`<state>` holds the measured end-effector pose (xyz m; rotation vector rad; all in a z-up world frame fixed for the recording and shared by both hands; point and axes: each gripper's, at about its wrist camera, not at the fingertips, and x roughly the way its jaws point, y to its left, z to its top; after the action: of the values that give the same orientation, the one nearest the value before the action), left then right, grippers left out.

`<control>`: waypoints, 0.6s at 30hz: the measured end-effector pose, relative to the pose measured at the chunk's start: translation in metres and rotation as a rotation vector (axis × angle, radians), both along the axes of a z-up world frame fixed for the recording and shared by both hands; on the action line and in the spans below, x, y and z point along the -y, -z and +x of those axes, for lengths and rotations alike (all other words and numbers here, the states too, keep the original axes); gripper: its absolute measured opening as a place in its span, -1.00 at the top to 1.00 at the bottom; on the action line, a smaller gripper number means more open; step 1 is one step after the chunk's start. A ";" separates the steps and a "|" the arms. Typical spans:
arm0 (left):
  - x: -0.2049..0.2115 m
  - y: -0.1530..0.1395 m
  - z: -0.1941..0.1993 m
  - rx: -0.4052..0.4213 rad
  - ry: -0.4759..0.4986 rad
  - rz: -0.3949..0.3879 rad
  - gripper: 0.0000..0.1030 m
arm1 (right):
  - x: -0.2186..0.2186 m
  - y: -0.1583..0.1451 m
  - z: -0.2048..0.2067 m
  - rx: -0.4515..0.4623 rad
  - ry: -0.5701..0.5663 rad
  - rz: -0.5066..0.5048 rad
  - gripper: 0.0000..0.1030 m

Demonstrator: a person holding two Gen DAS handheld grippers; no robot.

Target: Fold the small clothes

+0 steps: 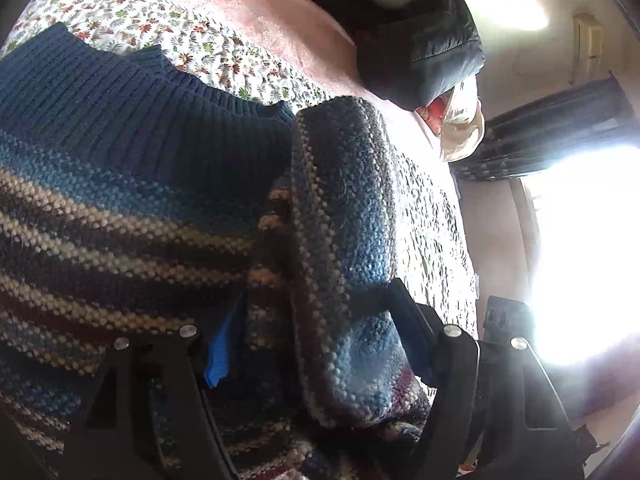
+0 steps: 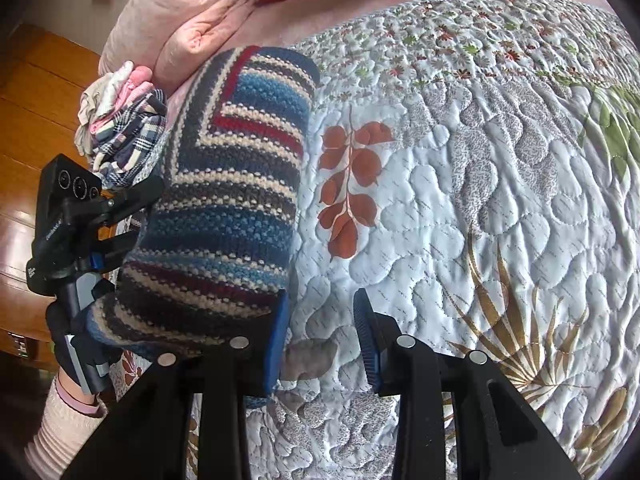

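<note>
**Right gripper** (image 2: 322, 340): jaws parted, nothing between them but bare quilt (image 2: 460, 200). Left-hand pad just beside the near end of the striped sweater (image 2: 232, 200), possibly touching it.

**Left gripper** (image 1: 314, 300): jaws spread wide and closed on a thick doubled fold of the knit, one blue pad half buried in it. Seen from the right wrist view, attached to the bundle's left edge, with a gloved hand (image 2: 76, 340) and a pale ribbed sleeve below.

**Location of the work piece:** loosely doubled into a long bundle at the left edge of the quilted bed. Ribbed navy hem (image 1: 120, 92) at the far end. Resting or partly lifted: cannot tell.

**Handling, by judgement:**
- Chunky wool knit: soft, limp, bulky, moderately heavy for a small garment.
- No fragility and little risk of slipping, given the coarse texture.
- Expect sag and stretch when hung from a single point.
- Expect springback in thick folds; press flat after each fold.

**Where to take hold:**
- Grip through all layers at a folded edge or at the ribbed hem, not through a single loose layer.
- Place the free gripper at the opposite end, for two-point support.

**Further off:** small heap of plaid and pink clothes (image 2: 124, 128), then a pink blanket (image 2: 192, 12).
</note>
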<state>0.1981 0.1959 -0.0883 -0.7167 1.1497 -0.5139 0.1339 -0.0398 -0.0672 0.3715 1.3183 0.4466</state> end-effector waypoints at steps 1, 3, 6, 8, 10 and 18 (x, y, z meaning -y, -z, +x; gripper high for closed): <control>0.004 -0.001 0.002 0.000 0.007 0.017 -0.05 | 0.000 0.001 0.000 -0.002 0.003 0.004 0.33; 0.008 -0.004 0.004 0.006 0.009 0.040 0.16 | 0.000 0.001 0.000 -0.003 0.006 0.009 0.33; 0.014 -0.011 0.006 0.030 -0.001 0.050 0.55 | 0.000 0.002 0.000 -0.007 0.003 0.014 0.33; 0.016 -0.015 0.004 0.043 -0.008 0.054 0.61 | 0.000 0.002 -0.002 -0.006 0.003 0.015 0.33; 0.016 -0.019 0.000 0.063 -0.012 0.064 0.65 | 0.000 0.002 -0.004 -0.006 0.004 0.019 0.33; -0.016 -0.047 -0.020 0.157 -0.062 0.006 0.69 | -0.004 -0.007 -0.012 0.013 -0.017 0.030 0.33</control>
<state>0.1777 0.2122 -0.0408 -0.6920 0.9792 -0.5048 0.1214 -0.0359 -0.0599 0.3819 1.3040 0.4832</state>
